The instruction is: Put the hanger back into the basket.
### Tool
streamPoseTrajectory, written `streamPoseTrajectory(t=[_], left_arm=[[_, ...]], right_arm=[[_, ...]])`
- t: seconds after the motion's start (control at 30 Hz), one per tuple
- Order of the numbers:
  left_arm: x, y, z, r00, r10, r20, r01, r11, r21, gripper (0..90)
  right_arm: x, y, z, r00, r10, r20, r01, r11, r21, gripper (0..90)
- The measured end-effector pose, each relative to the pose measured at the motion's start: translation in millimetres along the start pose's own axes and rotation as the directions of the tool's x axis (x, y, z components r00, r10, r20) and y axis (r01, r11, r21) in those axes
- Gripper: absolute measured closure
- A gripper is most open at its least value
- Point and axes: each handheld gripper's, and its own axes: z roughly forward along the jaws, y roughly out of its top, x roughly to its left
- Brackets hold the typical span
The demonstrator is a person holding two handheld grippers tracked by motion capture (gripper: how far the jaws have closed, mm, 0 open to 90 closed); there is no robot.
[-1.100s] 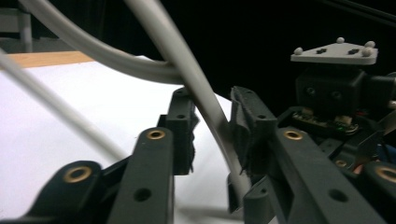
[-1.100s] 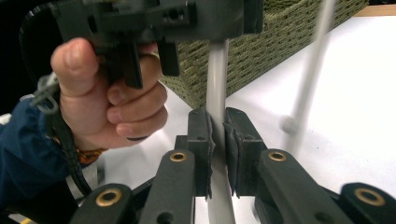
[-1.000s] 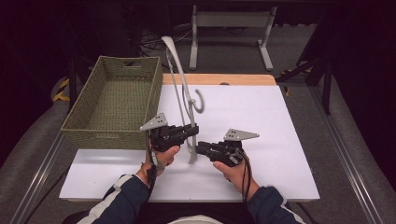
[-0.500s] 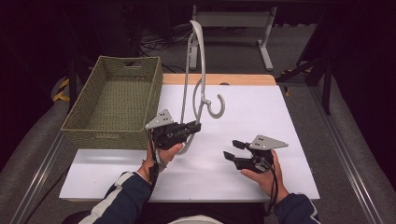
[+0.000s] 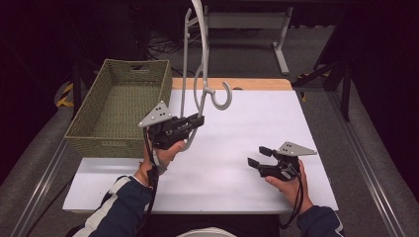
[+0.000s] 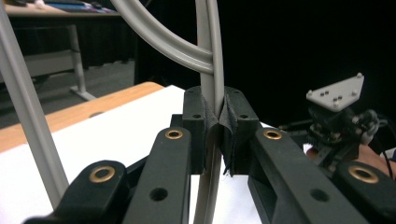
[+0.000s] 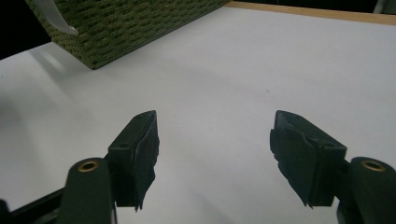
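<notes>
A grey plastic clothes hanger stands almost upright above the white table, its hook curling to the right. My left gripper is shut on the hanger's lower arm. In the left gripper view the black pads pinch the grey bar between them, and the hanger's other arm runs up the left side. My right gripper rests low over the table's right front, open, with nothing between its fingers. The right gripper appears farther off in the left gripper view.
A woven green basket stands on the table's left side; its corner appears in the right gripper view. The white table top has a wooden strip along its far edge. A metal stand is on the floor behind.
My left gripper has swung the hanger upright and lifted it. My right gripper let go of the hanger, opened and drew back to the right front of the table.
</notes>
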Motion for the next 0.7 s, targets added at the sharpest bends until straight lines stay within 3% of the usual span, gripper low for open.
streamPoseTrajectory(t=[0.17, 0.3, 0.7], left_arm=[[0.4, 10.6, -12.9, 0.9990, 0.029, -0.032, -0.030, 0.9996, -0.005, 81.7], [5.5, 25.1, -28.7, 0.9947, 0.055, -0.088, -0.055, 0.9985, 0.001, 81.7], [26.6, 32.1, -57.5, 0.9806, 0.101, -0.168, -0.095, 0.9946, 0.041, 81.7]], right_arm=[[5.6, -0.2, 3.3, 0.9976, -0.060, 0.036, 0.059, 0.998, 0.014, 31.2], [8.8, -1.9, 7.3, 0.9917, -0.114, 0.060, 0.112, 0.993, 0.031, 30.2], [16.8, 0.0, 5.2, 0.9824, -0.158, 0.100, 0.158, 0.987, 0.005, 27.3]])
